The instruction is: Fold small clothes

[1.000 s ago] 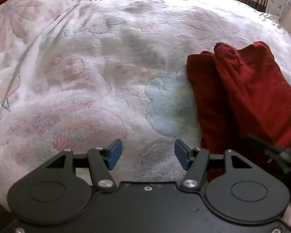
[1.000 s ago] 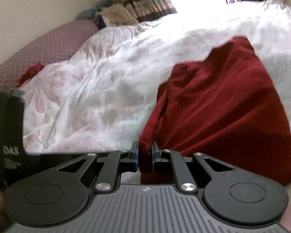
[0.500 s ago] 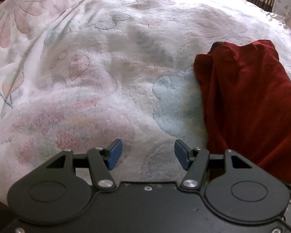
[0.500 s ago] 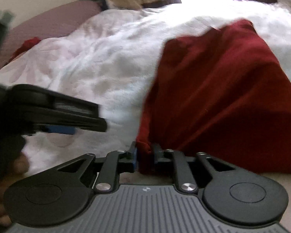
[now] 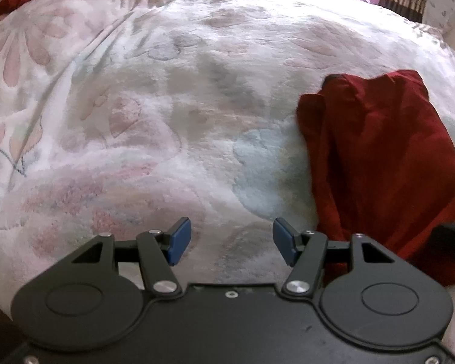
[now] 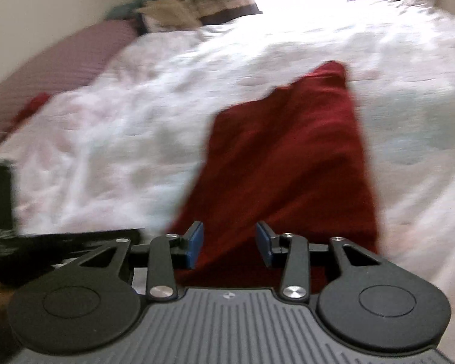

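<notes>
Dark red garment (image 5: 382,163) folded lengthwise, flat on floral blanket (image 5: 142,127)

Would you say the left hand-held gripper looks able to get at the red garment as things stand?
Probably yes. The left hand-held gripper is open over the bare blanket, and the red garment lies just to its right with nothing between them. The right hand-held gripper hovers near the garment's close end.

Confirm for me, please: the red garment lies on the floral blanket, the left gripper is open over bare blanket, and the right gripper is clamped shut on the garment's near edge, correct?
Not quite. The right gripper is open, as the right wrist view shows: its blue fingers stand apart with the red garment lying between and beyond them, not pinched. The rest holds: the garment lies on the floral blanket, and the left gripper is open over bare blanket.
</notes>
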### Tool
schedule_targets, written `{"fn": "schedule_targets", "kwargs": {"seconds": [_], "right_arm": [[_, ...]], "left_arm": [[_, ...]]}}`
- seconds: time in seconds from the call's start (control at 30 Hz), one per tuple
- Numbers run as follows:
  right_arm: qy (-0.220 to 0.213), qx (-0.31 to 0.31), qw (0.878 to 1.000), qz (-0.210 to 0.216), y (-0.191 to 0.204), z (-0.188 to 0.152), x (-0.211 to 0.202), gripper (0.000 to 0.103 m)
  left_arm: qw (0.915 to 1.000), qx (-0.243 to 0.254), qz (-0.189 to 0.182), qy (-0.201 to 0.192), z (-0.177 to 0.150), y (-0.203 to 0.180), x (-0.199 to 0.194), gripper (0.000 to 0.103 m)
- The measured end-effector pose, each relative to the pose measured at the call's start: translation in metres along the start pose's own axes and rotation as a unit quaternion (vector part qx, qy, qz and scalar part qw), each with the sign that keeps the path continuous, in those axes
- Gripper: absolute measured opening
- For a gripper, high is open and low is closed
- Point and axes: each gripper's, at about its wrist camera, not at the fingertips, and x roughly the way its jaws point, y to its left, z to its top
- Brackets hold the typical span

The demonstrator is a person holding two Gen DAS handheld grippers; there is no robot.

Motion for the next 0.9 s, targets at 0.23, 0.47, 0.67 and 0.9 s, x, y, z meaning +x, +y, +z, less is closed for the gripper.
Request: {"fn": "schedule_targets", "kwargs": {"seconds": [0.23,0.47,0.67,0.9], "right_arm": [[0.000,-0.021,0.995,-0.093,-0.032,0.004,-0.001,0.046],[-0.007,-0.032,0.991,-0.131,-0.042,0.002,0.000,0.047],[-0.014,-0.031,0.988,-0.151,-0.052,0.002,0.004,0.047],[-0.018,-0.049,0.986,-0.158,-0.051,0.001,0.002,0.047]], "left_arm": [[0.9988,0.032,-0.034,-0.018,0.007,-0.037,-0.017,0.061],[0.9973,0.052,-0.051,-0.002,0.031,-0.075,0.021,0.061],[0.9954,0.061,-0.073,-0.016,0.023,-0.081,0.043,0.048],[0.9885,0.030,-0.132,-0.067,0.032,-0.066,0.014,0.009]]}}
